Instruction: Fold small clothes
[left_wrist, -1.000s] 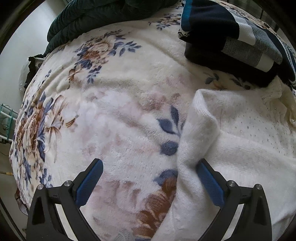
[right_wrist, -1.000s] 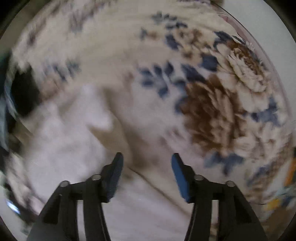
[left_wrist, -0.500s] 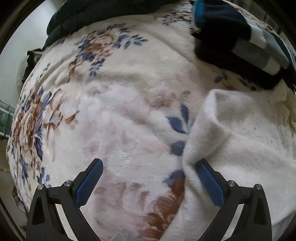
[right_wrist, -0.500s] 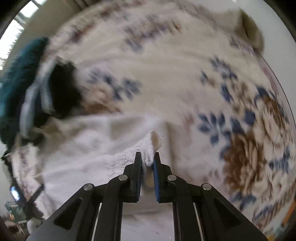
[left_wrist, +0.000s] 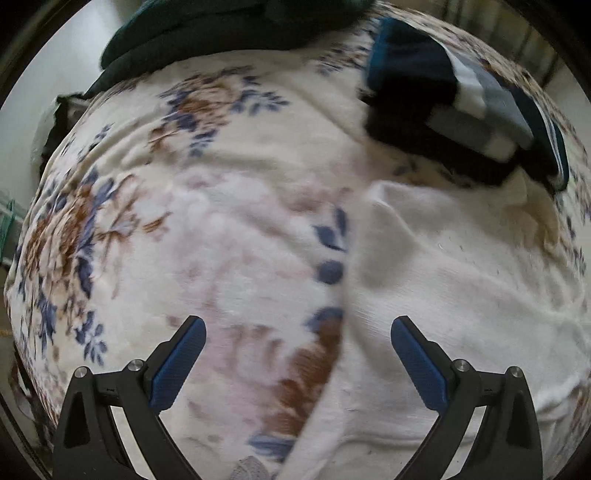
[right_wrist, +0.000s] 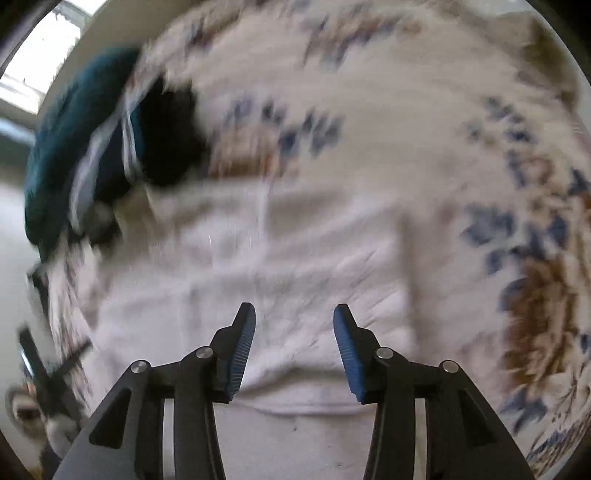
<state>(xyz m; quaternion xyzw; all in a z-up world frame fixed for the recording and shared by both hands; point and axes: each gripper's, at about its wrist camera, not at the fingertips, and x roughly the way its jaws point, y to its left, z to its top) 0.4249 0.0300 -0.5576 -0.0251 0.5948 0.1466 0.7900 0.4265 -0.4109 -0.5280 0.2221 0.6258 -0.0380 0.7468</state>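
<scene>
A white knit garment (left_wrist: 450, 295) lies spread on a floral blanket (left_wrist: 207, 221), filling the right half of the left wrist view. It also shows in the right wrist view (right_wrist: 280, 258), blurred, lying flat under the fingers. My left gripper (left_wrist: 298, 332) is open and empty, straddling the garment's left edge just above the blanket. My right gripper (right_wrist: 294, 317) is open and empty, hovering over the garment's near part.
A folded stack of dark, grey and white striped clothes (left_wrist: 461, 99) sits behind the white garment, also in the right wrist view (right_wrist: 122, 147). A dark teal blanket (left_wrist: 207, 33) lies at the far edge of the bed. The bed's left edge (left_wrist: 22, 258) drops to the floor.
My right gripper was shut on a bit of the white garment half a second ago; it has now let go and opened. The garment lies flatter. My left gripper stayed open and shifted slightly.
</scene>
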